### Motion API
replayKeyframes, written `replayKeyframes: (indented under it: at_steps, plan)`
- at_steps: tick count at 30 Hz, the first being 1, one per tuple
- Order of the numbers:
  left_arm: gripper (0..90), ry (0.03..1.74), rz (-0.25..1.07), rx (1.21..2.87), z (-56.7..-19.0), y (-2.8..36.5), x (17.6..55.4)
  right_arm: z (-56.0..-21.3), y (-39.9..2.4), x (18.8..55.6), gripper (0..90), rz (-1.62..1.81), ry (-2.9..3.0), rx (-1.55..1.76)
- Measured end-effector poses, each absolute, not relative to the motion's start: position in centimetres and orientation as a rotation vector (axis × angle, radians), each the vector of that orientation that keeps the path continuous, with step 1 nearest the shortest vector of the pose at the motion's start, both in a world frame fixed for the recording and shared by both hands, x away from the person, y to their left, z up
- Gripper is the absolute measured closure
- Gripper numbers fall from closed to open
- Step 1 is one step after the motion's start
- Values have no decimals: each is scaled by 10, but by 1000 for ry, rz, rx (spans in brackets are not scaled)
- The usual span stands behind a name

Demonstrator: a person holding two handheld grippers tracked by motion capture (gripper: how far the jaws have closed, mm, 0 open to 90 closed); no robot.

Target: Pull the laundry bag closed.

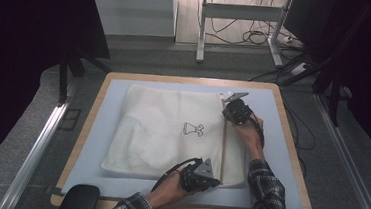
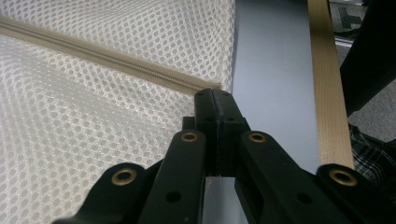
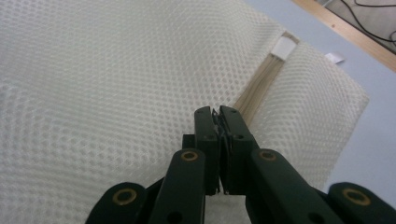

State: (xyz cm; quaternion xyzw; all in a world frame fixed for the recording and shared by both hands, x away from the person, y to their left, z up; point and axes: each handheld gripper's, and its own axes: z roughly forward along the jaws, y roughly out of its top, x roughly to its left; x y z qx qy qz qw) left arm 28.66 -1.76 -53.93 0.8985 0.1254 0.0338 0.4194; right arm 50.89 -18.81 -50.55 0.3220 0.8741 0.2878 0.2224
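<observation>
A white mesh bag [image 1: 166, 128] with a small black print lies flat on the blue-grey mat [image 1: 283, 147]. Its beige zipper [image 1: 223, 147] runs along its right side, from near to far. My left gripper [image 1: 216, 181] sits at the zipper's near end [image 2: 201, 85] with its jaws pressed together on the bag's edge there. Near the far end, my right gripper [image 1: 228, 109] is shut on a small dark piece on the zipper line [image 3: 259, 91], apparently the pull. A white tag [image 3: 284, 46] marks the far end just beyond.
The mat covers a wooden table [image 1: 87, 127] whose rim shows all round. Metal rails [image 1: 40, 138] flank the table on the floor. Desk legs and cables [image 1: 251, 34] stand beyond the far edge. A dark rounded object [image 1: 78, 199] sits at the front left corner.
</observation>
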Motion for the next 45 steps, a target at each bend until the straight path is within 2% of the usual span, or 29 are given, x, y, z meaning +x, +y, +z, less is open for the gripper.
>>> replayKeyframes:
  at_steps: [45]
  plan:
    - [900, 321, 74, 2249, -540, -17, 287, -507, -182, 566, 866, 809, 2387, 925]
